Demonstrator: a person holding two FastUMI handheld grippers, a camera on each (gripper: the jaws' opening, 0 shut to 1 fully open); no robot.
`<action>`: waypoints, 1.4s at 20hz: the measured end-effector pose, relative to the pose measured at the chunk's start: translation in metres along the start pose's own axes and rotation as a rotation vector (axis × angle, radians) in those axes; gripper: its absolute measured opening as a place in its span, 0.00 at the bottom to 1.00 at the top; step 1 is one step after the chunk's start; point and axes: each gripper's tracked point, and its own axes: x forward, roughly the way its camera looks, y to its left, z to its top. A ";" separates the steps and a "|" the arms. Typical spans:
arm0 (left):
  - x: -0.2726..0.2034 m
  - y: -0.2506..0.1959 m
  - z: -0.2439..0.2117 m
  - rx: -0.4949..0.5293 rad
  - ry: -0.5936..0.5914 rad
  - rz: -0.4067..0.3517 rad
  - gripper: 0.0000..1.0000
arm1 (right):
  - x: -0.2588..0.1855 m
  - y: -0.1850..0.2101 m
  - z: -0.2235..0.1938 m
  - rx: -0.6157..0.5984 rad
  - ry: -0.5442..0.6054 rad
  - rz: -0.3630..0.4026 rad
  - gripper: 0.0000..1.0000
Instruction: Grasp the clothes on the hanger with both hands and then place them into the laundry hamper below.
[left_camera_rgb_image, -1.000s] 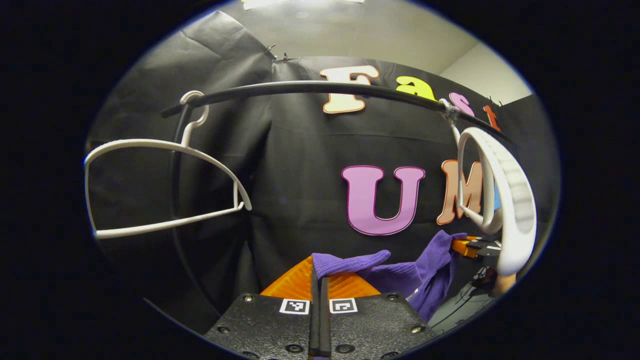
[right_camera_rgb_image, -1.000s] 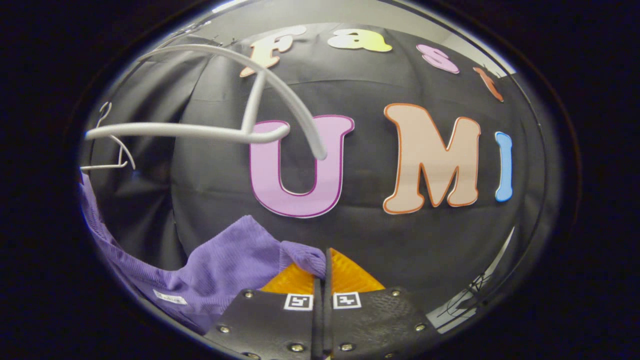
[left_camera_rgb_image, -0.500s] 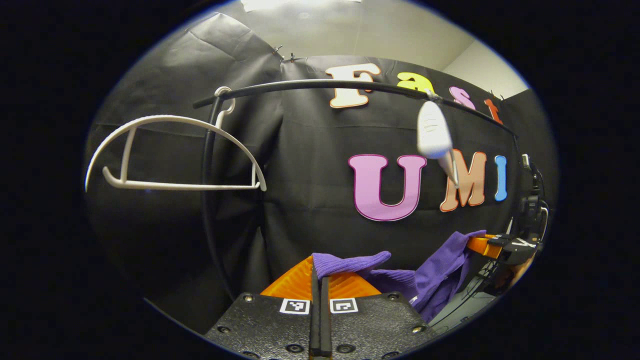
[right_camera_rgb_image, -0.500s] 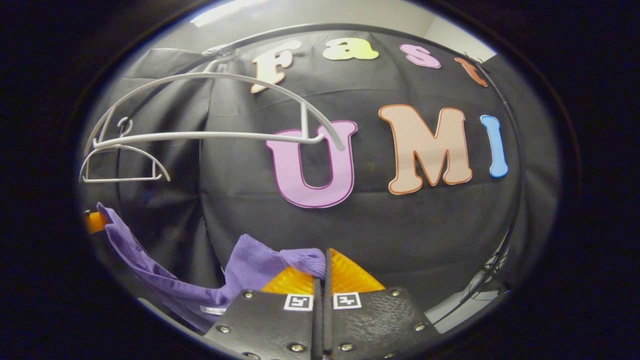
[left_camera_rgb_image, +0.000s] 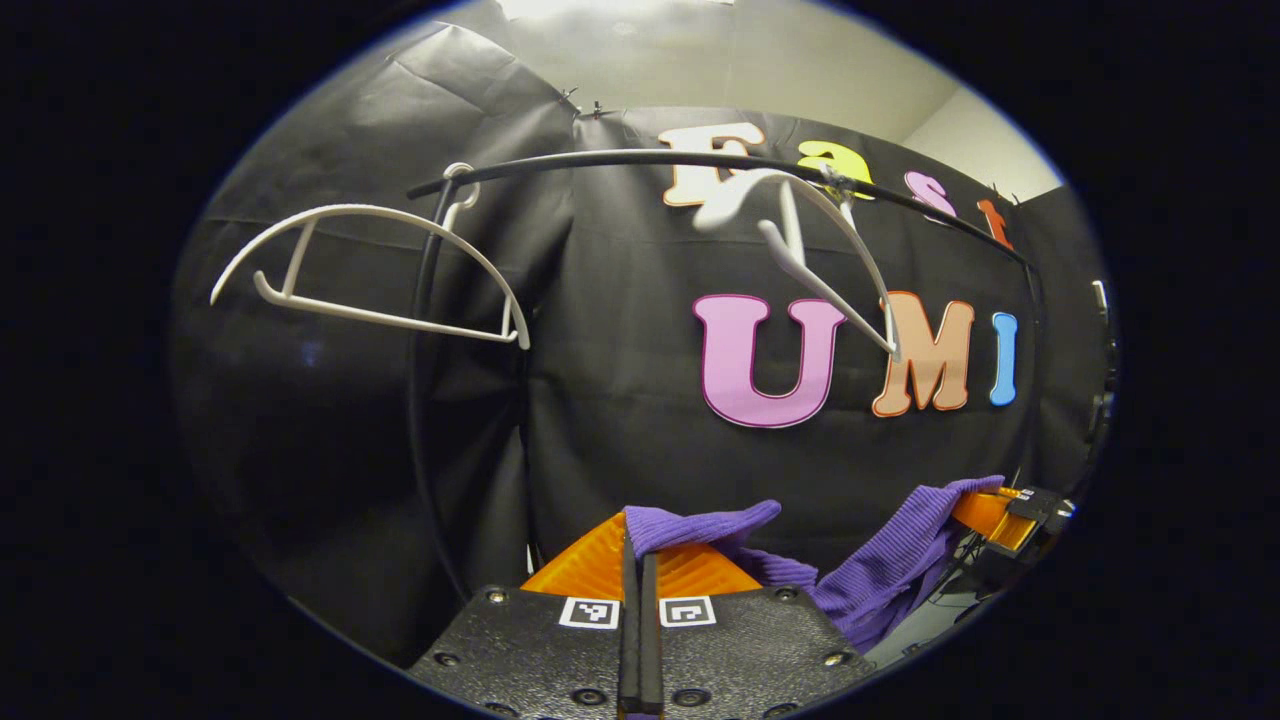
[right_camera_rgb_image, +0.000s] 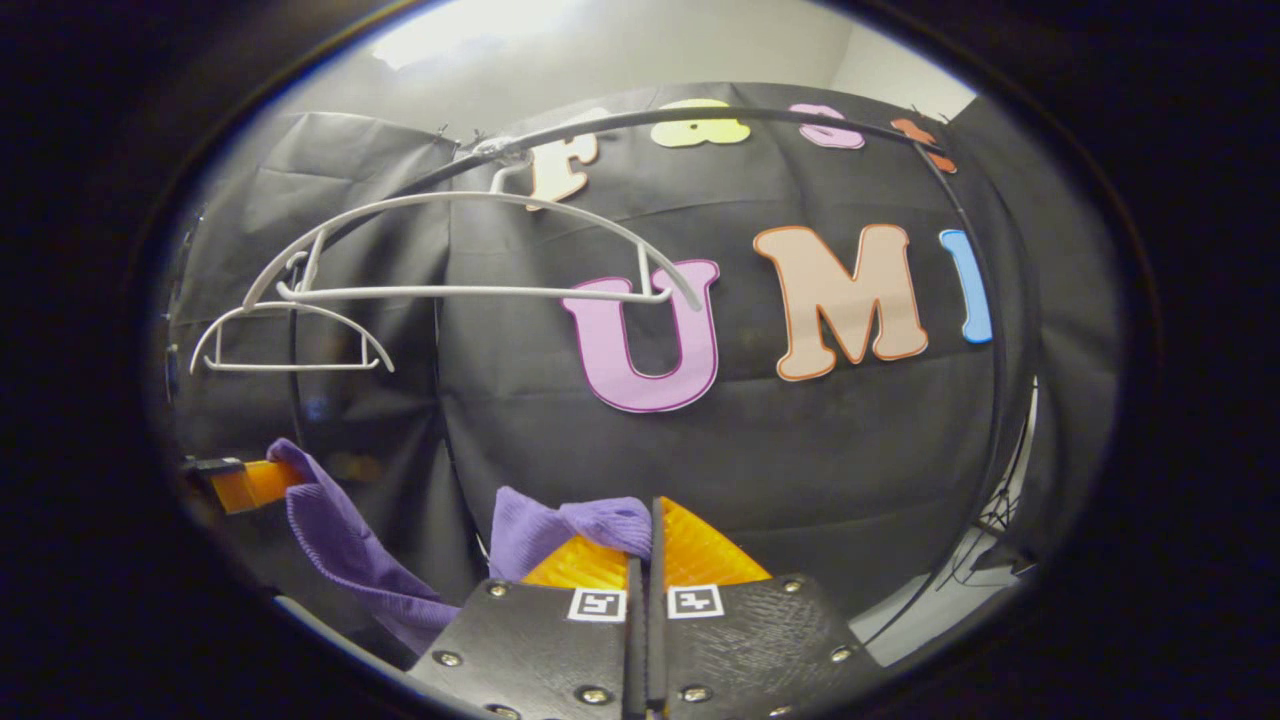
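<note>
Garment: a purple ribbed knit garment (left_camera_rgb_image: 880, 560) is held off the hangers, slung between the two grippers below the black curved rail (left_camera_rgb_image: 640, 160)
Left gripper (left_camera_rgb_image: 640, 545): fingers are closed together, a fold of the purple knit is pinched between them
Right gripper (right_camera_rgb_image: 648, 540): fingers are closed together, another fold of the same knit is pinched at the tips
Hangers: a white plastic hanger (left_camera_rgb_image: 370, 270) hangs bare at the rail's end; a second white hanger (left_camera_rgb_image: 810, 250) is tilted on the rail, also bare
Handling: the knit is judged light, soft and limp; sag between the two holds is expected, and stretch if the grips are pulled apart; the fabric is not judged fragile
Hold points: edges near the shoulders are judged best, well apart, so the cloth hangs flat for lowering
Left gripper view: the far gripper is seen at the right edge with cloth draped from it
Right gripper view: both hangers are seen nested at the left
Hamper: position cannot be told
</note>
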 end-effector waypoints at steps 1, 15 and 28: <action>0.000 -0.011 -0.001 -0.006 0.008 -0.018 0.00 | -0.003 -0.002 0.003 -0.001 -0.009 0.000 0.01; 0.007 -0.153 0.009 -0.048 -0.010 -0.258 0.00 | -0.036 -0.034 0.034 0.053 -0.086 -0.026 0.00; 0.052 -0.141 -0.105 0.050 0.101 -0.242 0.01 | 0.006 -0.032 -0.077 0.094 0.110 -0.024 0.00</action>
